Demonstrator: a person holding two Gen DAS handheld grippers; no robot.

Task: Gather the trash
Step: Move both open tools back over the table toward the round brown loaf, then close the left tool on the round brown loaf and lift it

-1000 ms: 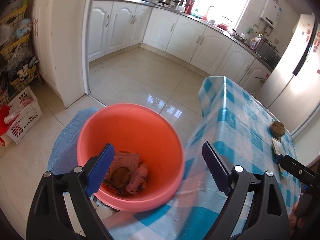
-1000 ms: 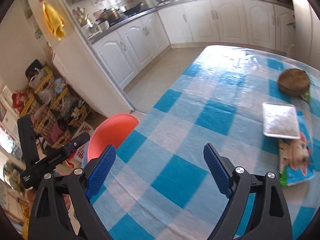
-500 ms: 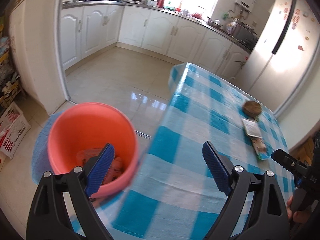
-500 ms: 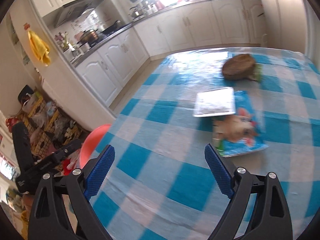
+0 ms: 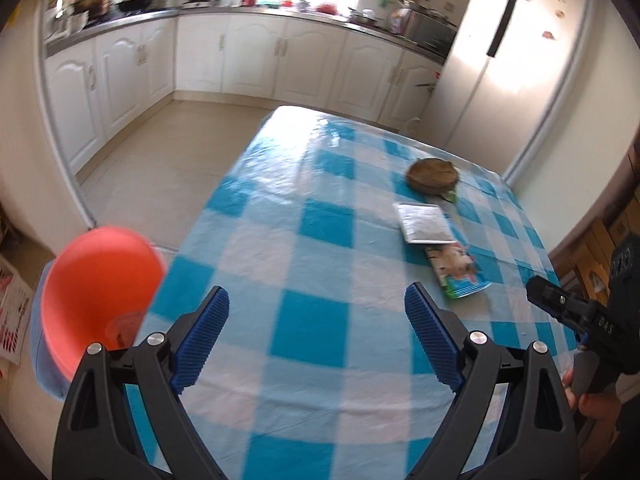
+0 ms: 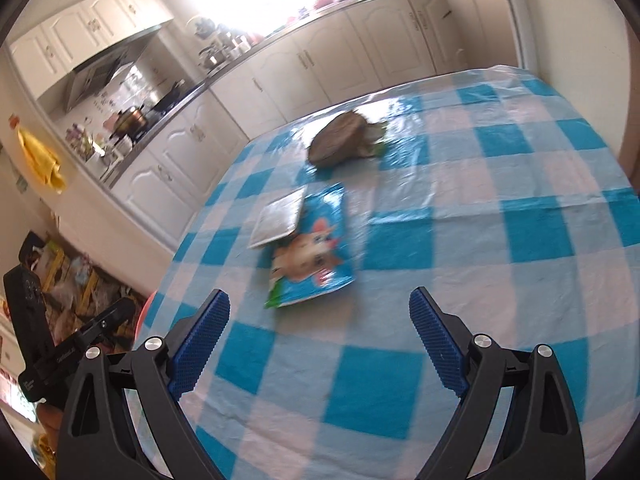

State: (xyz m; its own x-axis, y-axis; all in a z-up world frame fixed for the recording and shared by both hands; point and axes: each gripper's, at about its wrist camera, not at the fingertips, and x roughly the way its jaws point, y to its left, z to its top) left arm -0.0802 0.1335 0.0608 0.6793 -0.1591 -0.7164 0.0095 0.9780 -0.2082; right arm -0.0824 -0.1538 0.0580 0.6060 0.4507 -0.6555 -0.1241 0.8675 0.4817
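Observation:
On the blue-checked table (image 5: 304, 280) (image 6: 480, 264) lie a blue snack bag with a cartoon animal (image 5: 458, 270) (image 6: 314, 252), a silver foil packet (image 5: 424, 224) (image 6: 280, 216) overlapping its far end, and a brown round husk (image 5: 432, 174) (image 6: 340, 142) beyond them. An orange bucket (image 5: 96, 276) stands on the floor by the table's left side, some trash inside. My left gripper (image 5: 316, 336) hangs open over the near table. My right gripper (image 6: 320, 340) is open too, just short of the snack bag.
White kitchen cabinets (image 5: 256, 60) run along the far walls, with pots on the counter. A white fridge (image 5: 512, 60) stands past the table's far right. Cluttered shelves (image 6: 76, 280) and a white basket (image 5: 12, 312) are on the left, by tiled floor (image 5: 160, 168).
Both grippers swung right, away from the bucket and over the table. The bucket slid to the left edge of the left view; the snack bag and foil packet came toward the centre of the right view.

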